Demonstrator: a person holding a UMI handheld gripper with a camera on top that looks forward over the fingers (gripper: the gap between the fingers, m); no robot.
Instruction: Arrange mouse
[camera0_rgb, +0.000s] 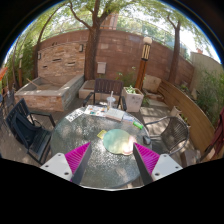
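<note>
The gripper (110, 160) hung above a round glass-topped table (100, 170), its two fingers spread wide apart with nothing between them; the magenta pads (77, 156) on their inner faces were angled toward each other over the bare glass. Just ahead of the fingers, and slightly toward the right one, lay a rounded, pale greenish-white thing (117, 140) that may have been the mouse, though it was too small and washed out to tell for certain; it sat flat on the glass, apart from both fingers. The tabletop was smooth and reflective, with mottled sky and branch reflections across it. Around the table stood dark metal-framed chairs: one to the left of the fingers (30, 128) and one to the right (172, 132), each with slatted or mesh backs. Beyond the table a white square planter (132, 99) held a green leafy plant. To its left a low masonry block (48, 92) with a flat pale cap looked like a raised bed or fire pit; what was in it could not be seen. Farther off ran a red brick wall (110, 50), with tree trunks (93, 45) rising in front of it and a wooden bench (190, 110) curving along the right side.
</note>
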